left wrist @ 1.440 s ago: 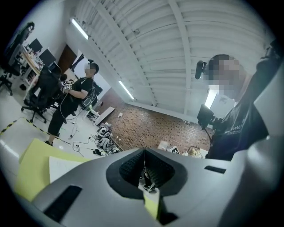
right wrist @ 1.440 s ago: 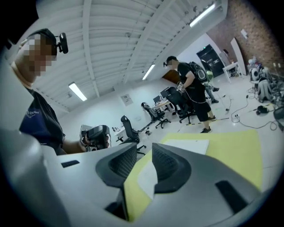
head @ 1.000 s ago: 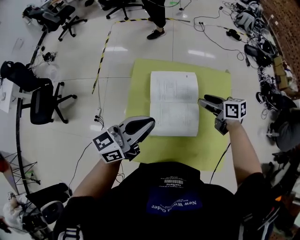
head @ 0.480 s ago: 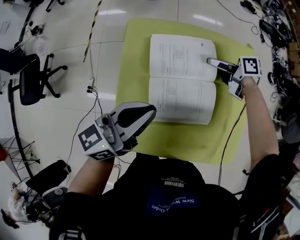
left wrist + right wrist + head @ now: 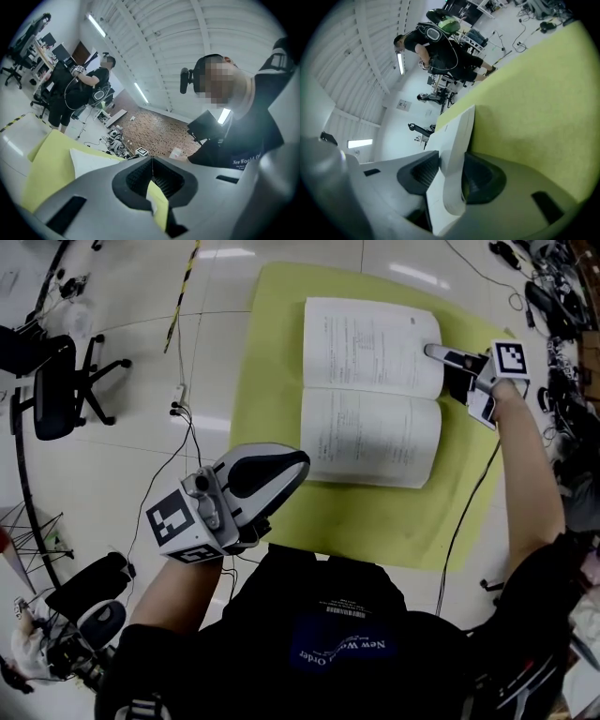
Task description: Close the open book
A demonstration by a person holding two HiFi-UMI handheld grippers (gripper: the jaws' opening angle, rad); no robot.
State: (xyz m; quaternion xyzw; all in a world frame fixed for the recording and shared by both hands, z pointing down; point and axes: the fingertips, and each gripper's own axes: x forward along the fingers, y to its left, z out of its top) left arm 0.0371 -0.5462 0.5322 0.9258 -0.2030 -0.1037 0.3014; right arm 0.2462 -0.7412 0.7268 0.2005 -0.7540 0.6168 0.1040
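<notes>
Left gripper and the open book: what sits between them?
Only bare yellow-green mat lies between the left gripper and the book, nothing else; the head view shows it.

the person's black shirt (image 5: 342, 626) carries blue print reading "new world order" — upside down in the head view, cut off to "new world o" in the left gripper view. the printed lines on the open book (image 5: 370, 390) are too small to read.
</notes>
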